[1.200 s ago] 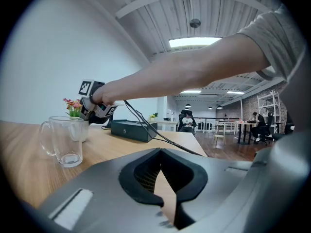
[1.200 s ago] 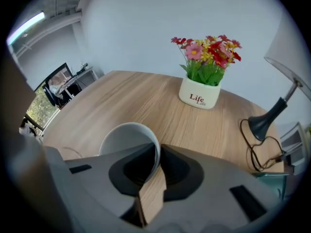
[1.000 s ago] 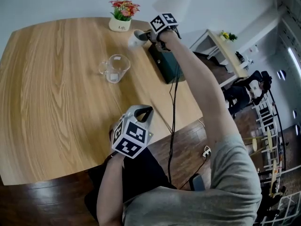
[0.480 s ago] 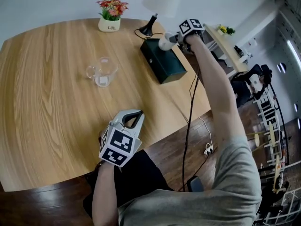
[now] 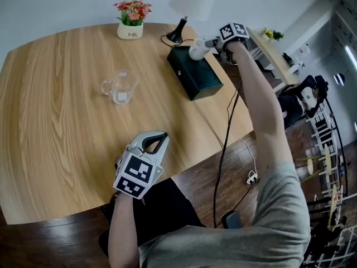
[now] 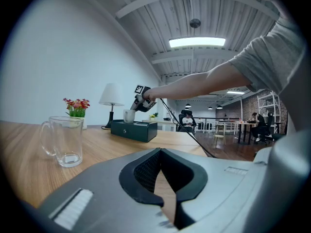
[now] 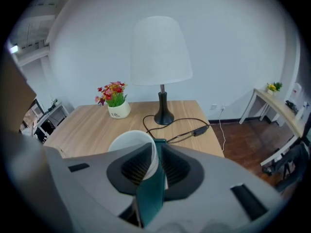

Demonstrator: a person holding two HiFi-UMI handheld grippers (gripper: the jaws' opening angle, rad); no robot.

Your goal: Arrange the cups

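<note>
A clear glass mug (image 5: 120, 86) stands on the round wooden table (image 5: 56, 121); the left gripper view has the mug (image 6: 62, 141) at its left. A white cup (image 5: 197, 49) sits upright on the far end of a dark green box (image 5: 195, 72). My right gripper (image 5: 209, 43) is at the cup's rim. The cup (image 7: 127, 142) has its wall between the jaws, which are opening, and a thin gap shows beside the wall. My left gripper (image 5: 159, 135) rests shut and empty near the table's front edge.
A white-shaded lamp (image 5: 192, 1) and a potted flower (image 5: 132, 29) stand at the table's far side. The lamp's black cable (image 7: 184, 130) lies behind the box. A second black cable (image 5: 226, 144) hangs from the right gripper down to the floor.
My right gripper carried the white cup rightward from near the flower pot to the green box, then stayed there. The left gripper has kept still.
</note>
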